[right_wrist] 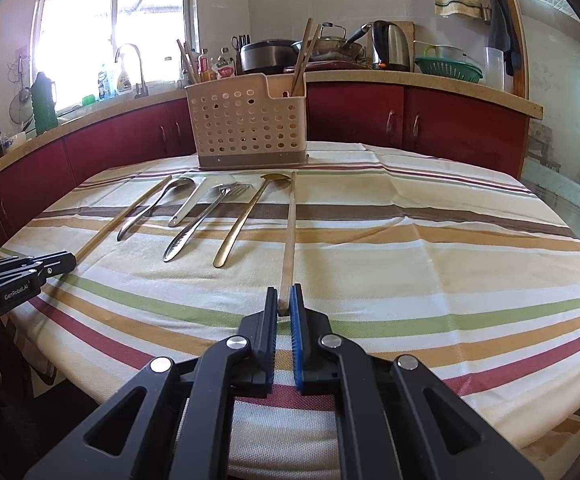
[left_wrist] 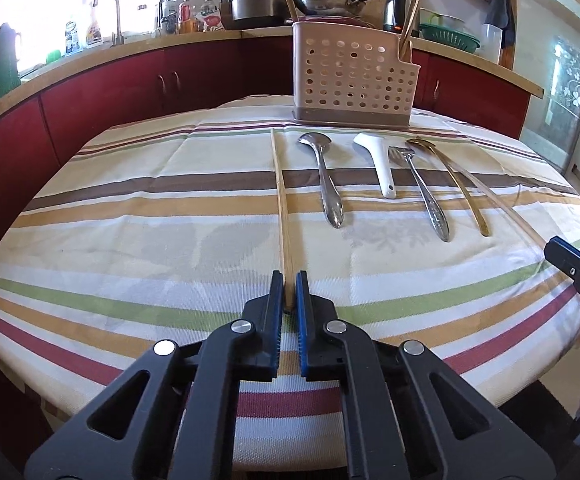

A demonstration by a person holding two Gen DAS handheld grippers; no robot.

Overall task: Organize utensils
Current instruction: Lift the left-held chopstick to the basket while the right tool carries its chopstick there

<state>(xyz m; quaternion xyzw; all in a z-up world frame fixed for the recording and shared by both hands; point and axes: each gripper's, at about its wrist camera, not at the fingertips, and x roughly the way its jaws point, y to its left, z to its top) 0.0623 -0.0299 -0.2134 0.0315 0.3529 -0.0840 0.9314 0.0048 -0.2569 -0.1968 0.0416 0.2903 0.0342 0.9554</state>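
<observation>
Two grippers, each pinching the near end of one wooden chopstick on the striped tablecloth (left_wrist: pixel 129 216). My left gripper (left_wrist: pixel 289 292) clamps the left chopstick (left_wrist: pixel 281 192); my right gripper (right_wrist: pixel 283 300) clamps the right chopstick (right_wrist: pixel 289 236). Both sticks point toward the perforated caddy (left_wrist: pixel 350 80) at the table's far side. Between them, nearer the caddy, lie a steel spoon (left_wrist: pixel 326 180), white spoon (left_wrist: pixel 380 164), fork (left_wrist: pixel 422 192) and gold spoon (left_wrist: pixel 458 184). I judge each stick wants a level lift, firmly gripped, before tipping into the caddy.
</observation>
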